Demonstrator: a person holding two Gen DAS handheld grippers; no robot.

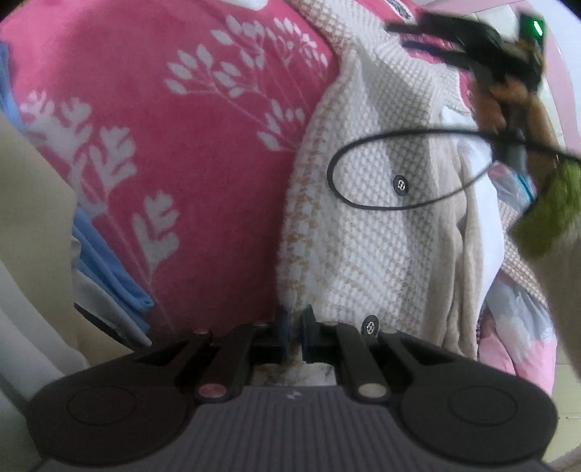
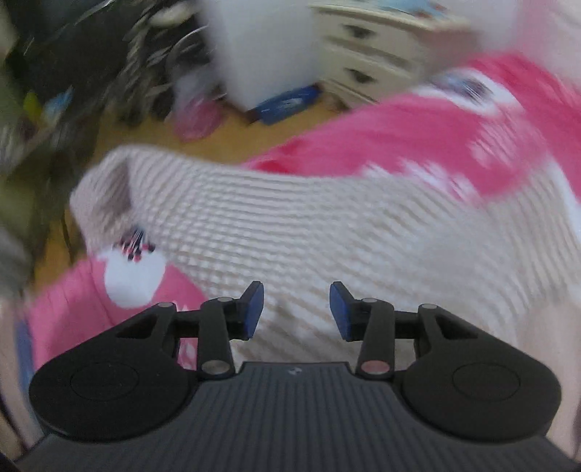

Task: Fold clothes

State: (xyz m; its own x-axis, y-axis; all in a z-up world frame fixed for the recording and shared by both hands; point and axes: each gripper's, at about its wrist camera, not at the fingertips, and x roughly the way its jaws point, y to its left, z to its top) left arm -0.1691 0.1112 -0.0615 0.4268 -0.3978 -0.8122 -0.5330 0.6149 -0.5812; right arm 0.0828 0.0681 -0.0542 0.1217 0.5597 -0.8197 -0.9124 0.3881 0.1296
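Left tongs [image 1: 293, 336] pinch the knit cardigan's [image 1: 366, 225] edge — right tongs [image 2: 296, 312] gape empty above it.

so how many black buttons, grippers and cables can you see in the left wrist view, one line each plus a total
Black buttons on the cream knit cardigan: 2, one mid-front, one by the hem
Grippers: 2, the left gripper shut on the cardigan's edge, the right gripper blurred at top right
Black cables: 1, a loop over the cardigan
Total: 5
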